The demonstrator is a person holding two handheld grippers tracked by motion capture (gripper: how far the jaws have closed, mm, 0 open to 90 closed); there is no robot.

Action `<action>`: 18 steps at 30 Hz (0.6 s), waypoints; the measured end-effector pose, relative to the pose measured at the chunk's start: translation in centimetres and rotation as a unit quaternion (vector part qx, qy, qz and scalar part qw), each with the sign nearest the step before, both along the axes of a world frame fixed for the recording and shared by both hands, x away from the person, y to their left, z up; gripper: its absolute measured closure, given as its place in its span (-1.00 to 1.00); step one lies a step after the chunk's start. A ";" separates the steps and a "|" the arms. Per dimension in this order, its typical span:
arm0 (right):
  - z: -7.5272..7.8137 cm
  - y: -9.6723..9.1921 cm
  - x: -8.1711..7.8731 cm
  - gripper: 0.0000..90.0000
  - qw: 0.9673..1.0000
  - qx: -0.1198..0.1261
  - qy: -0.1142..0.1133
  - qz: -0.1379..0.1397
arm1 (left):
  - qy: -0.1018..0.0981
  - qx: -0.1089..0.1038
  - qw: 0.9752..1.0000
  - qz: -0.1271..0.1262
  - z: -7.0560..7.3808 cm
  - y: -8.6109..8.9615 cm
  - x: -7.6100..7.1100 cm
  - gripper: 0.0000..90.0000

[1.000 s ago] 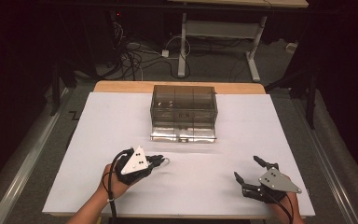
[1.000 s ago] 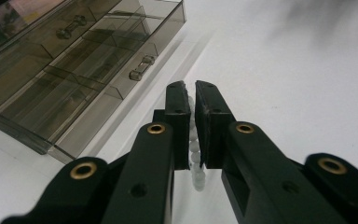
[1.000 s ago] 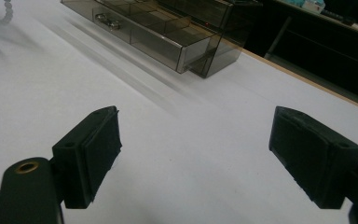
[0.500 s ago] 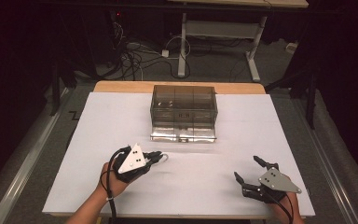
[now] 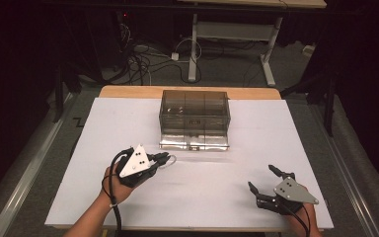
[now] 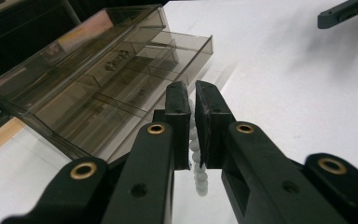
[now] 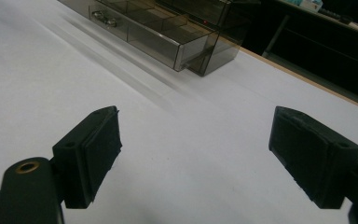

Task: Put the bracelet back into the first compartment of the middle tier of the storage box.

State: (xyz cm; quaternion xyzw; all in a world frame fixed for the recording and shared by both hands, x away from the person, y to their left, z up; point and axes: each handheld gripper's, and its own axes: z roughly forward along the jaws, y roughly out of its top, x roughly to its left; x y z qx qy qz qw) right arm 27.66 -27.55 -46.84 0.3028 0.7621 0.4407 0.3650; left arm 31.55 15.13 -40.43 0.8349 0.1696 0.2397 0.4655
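Note:
A smoky see-through drawer box stands at the back middle of the white table, its lowest drawer pulled out toward me. My left gripper hovers left of and in front of the drawer, pointing at it. In the left gripper view the box lies just ahead, and the left gripper is shut on a string of white beads that hangs between its pads. My right gripper rests near the front right edge, open with nothing between its jaws, as the right gripper view confirms.
The white sheet covers a wooden table whose back edge shows. The drawer has a metal handle on its front. Cables and desk legs stand on the dark floor beyond. My other gripper shows far off at top right.
My left gripper has edged slightly toward the box with the bead string still in it. The right gripper has stayed put.

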 end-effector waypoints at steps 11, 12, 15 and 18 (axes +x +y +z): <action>-0.1 0.0 0.0 -0.62 1.000 0.001 0.002 -0.001 | -0.001 0.004 1.000 0.005 0.2 -0.4 1.5 0.84; -0.1 0.0 0.1 -0.62 1.000 0.000 0.002 -0.001 | -0.001 0.002 1.000 0.006 0.2 -0.5 1.7 0.84; -0.1 0.0 0.0 -0.61 1.000 0.001 0.001 -0.002 | 0.000 0.003 1.000 0.008 0.2 -0.6 2.1 0.84; -0.1 0.0 0.1 -0.61 1.000 0.002 0.001 -0.002 | 0.001 -0.001 1.000 0.010 0.2 -0.6 2.5 0.84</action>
